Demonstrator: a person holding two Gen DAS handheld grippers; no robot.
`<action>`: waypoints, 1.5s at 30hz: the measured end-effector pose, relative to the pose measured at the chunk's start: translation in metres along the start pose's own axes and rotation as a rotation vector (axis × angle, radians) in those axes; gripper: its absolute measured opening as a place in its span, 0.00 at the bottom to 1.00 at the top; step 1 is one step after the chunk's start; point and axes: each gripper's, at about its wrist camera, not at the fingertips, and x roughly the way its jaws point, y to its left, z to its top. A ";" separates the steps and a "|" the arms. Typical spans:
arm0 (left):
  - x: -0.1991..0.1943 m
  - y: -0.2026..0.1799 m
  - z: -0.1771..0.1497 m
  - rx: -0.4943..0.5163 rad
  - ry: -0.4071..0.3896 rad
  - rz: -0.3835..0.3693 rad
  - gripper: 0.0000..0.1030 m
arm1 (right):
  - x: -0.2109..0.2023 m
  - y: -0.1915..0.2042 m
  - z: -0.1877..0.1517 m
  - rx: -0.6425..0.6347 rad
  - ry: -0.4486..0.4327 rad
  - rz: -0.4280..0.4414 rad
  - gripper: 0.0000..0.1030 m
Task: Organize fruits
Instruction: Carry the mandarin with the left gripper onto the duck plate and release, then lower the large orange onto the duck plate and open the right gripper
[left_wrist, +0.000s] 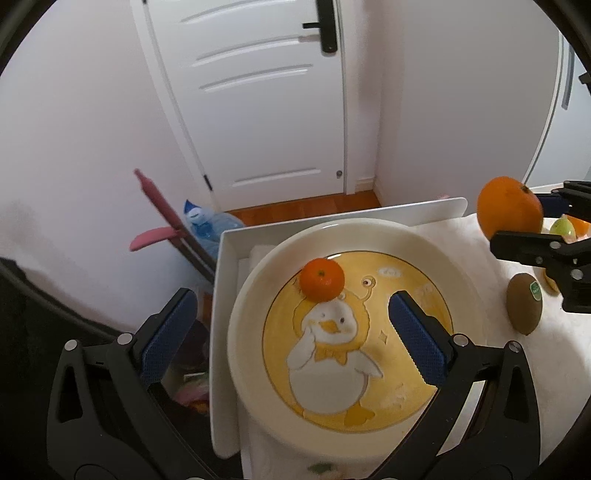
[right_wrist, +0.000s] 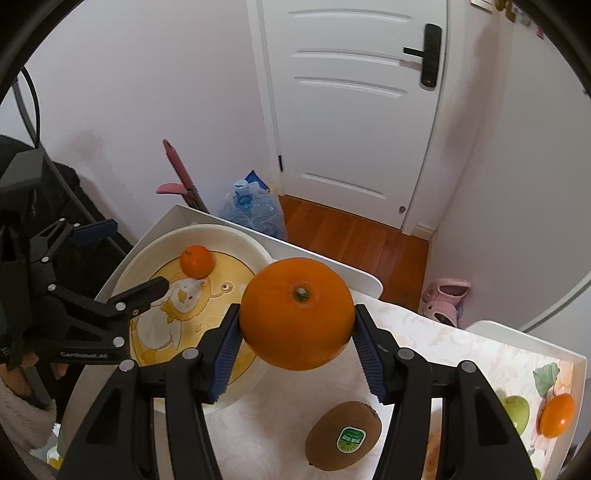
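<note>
Right tongs (right_wrist: 297, 341) clamp orange (right_wrist: 297, 314) above kiwi (right_wrist: 343, 435); left tongs (left_wrist: 291, 332) gape over plate (left_wrist: 424, 243).

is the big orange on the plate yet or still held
Held: the right gripper clamps the big orange in the air; only a small tangerine lies on the plate.

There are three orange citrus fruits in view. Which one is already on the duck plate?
The small mandarin, resting at the far side of the duck plate. The big orange is clamped in the right hand-held gripper; another orange fruit lies on the table.
</note>
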 end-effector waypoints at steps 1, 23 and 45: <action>-0.002 0.001 -0.001 -0.009 0.003 0.003 1.00 | 0.000 0.001 0.001 -0.008 0.001 0.008 0.53; -0.031 0.024 -0.043 -0.144 0.074 0.022 1.00 | 0.058 0.049 0.000 -0.253 0.078 0.124 0.53; -0.040 0.023 -0.052 -0.178 0.091 0.050 1.00 | 0.062 0.062 0.001 -0.317 0.029 0.134 0.99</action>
